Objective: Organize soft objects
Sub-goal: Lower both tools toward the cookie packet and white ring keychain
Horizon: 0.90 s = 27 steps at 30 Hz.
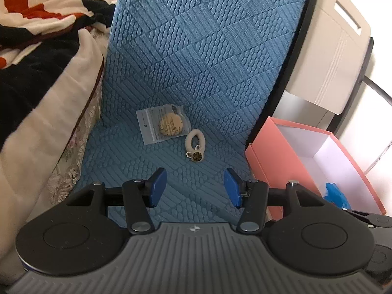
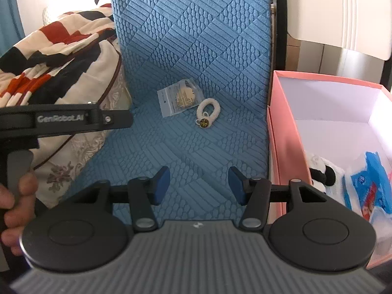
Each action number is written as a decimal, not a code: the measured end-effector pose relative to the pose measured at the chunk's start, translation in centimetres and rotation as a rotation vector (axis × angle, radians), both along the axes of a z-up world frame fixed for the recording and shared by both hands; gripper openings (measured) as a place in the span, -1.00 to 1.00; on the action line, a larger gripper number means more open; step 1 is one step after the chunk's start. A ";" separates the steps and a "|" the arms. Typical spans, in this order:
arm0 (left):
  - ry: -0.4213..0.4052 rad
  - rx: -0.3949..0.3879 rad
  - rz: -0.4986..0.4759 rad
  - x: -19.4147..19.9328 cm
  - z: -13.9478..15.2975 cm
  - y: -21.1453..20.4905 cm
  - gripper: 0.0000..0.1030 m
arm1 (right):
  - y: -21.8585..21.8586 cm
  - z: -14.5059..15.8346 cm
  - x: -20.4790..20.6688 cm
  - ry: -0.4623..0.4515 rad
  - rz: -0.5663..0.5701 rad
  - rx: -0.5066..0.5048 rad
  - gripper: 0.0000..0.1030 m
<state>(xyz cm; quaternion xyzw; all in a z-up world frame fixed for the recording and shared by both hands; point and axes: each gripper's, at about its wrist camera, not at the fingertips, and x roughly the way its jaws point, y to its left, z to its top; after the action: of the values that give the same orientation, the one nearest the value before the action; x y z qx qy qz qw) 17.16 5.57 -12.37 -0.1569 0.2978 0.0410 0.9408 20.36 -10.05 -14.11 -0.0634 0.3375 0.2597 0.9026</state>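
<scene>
Left wrist view: left tool (image 1: 195, 187), blue pads spread apart, nothing between them, hanging above the near part of a blue quilted cushion (image 1: 196, 61).
Item 1: cream fuzzy hair tie (image 1: 196, 142) with a round gold charm, lying flat on the cushion seat near where the seat meets the backrest, well apart from the tool.
Item 2: clear packet (image 1: 164, 125) holding a tan round pad, flat on the seat, just beside the hair tie on its left; whether the two touch cannot be told.
Item 3: pink box (image 1: 274, 152), white inside, lid off, standing against the cushion's right edge; a blue item shows in its near end.
Item 4: red, black and white blanket (image 1: 36, 24), heaped off the cushion's left edge.

Right wrist view: right tool (image 2: 199, 185), pads likewise released and empty, above the cushion's near part. The person's hand (image 2: 14, 203) grips the left tool's black handle at the left edge of the view. Inside the pink box: a black-and-white plush toy (image 2: 321, 171) against the near left wall, a blue and white packet (image 2: 370, 186) beside it.
</scene>
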 end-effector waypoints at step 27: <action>0.113 -0.104 0.053 8.4 -1.5 5.5 0.13 | 5.5 -1.0 7.3 -0.006 0.070 0.011 0.07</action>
<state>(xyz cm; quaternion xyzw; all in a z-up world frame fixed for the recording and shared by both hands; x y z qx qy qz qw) 25.58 11.04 -13.91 -0.2109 0.3479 0.0594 0.9116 27.69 -4.53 -15.15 -0.0713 0.3308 0.2929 0.8943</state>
